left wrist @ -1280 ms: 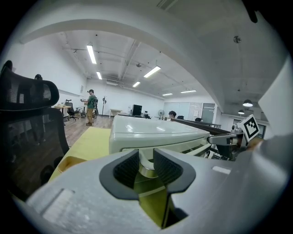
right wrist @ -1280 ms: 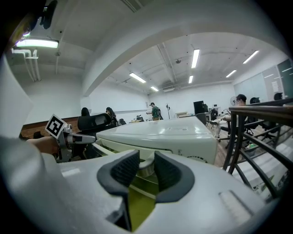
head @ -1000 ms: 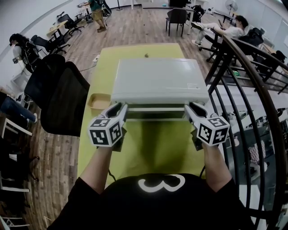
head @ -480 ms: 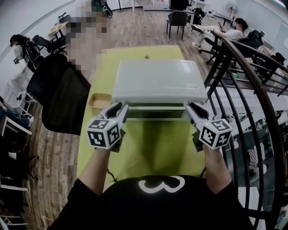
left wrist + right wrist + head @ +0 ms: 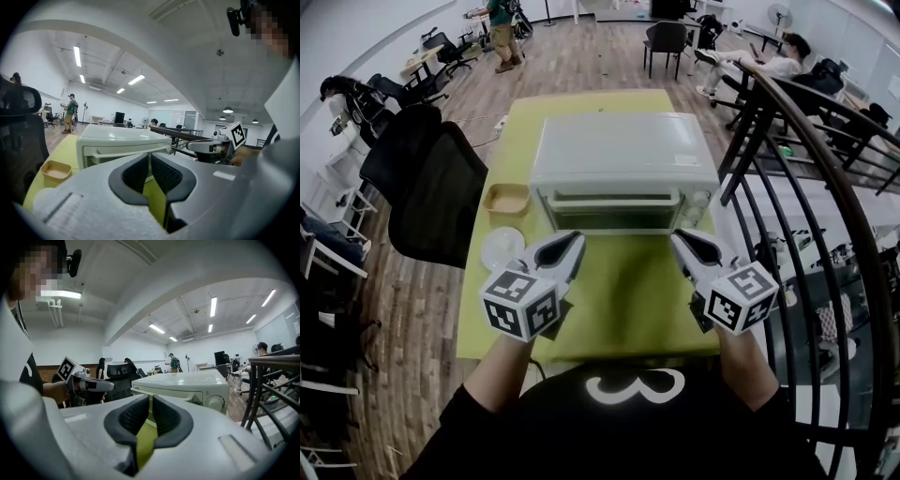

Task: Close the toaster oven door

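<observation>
A pale grey toaster oven point(image 5: 623, 150) stands on the yellow-green table point(image 5: 623, 295). Its glass door point(image 5: 623, 214) stands upright against the front, handle bar along the top. My left gripper point(image 5: 573, 242) and right gripper point(image 5: 679, 238) hover a short way in front of the door's two lower corners, apart from it. The jaws of both have just been closing and now meet with nothing between them. In the left gripper view the oven point(image 5: 117, 140) lies beyond the shut left gripper point(image 5: 149, 156). The right gripper view shows the oven point(image 5: 187, 383) past the shut right gripper point(image 5: 151, 399).
A small tan tray point(image 5: 507, 200) and a white round lid point(image 5: 502, 247) lie on the table left of the oven. Black office chairs point(image 5: 431, 187) stand at the left. A dark metal railing point(image 5: 787, 178) runs close along the right. People sit and stand in the far room.
Both grippers have drawn back from the oven's front and risen a little, and their jaws have closed. The oven door now stands upright and shut.
</observation>
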Demonstrator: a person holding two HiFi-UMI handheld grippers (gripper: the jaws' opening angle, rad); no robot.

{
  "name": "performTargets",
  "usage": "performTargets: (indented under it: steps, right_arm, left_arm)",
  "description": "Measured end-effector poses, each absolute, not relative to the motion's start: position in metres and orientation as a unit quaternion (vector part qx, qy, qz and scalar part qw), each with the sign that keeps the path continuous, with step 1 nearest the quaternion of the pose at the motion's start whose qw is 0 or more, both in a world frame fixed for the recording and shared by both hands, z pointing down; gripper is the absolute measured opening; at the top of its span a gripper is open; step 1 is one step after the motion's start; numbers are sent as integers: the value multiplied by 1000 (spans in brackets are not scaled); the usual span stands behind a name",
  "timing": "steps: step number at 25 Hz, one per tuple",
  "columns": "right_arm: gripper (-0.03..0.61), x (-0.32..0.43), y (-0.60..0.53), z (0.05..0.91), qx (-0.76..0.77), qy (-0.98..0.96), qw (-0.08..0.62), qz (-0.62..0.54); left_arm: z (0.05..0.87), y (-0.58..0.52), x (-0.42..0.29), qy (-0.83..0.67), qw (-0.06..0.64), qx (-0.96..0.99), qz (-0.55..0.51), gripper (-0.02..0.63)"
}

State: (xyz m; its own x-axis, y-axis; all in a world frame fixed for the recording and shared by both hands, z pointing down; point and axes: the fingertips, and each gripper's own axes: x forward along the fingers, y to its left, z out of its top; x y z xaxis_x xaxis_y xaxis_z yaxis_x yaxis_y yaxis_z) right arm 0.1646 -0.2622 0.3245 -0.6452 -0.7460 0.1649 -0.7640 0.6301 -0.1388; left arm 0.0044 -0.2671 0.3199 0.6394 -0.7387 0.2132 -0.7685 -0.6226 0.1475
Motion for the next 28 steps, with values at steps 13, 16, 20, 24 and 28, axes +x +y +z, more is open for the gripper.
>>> performTargets:
  steps: [13,16,20,24,28]
  right_arm:
    - [3,160,-190,348,375,-918,17,131]
    - [2,160,-182,356,368,-919,24,135]
    - [2,158,-175,363,365,-921,28,134]
    - [2,155,-174,369,363,-921,34,136]
    - [2,151,-169,369,361,-922,37,137]
  left_arm:
    - [328,-193,55,-354,148,923,19,11]
    - [333,-186,61,-350,144,925,22,11]
    - [338,-180,62,-348,146,926,19,11]
    - [343,-181,57,-353,144,924,25,11]
    - [344,-177,53,-356,147,922,24,11]
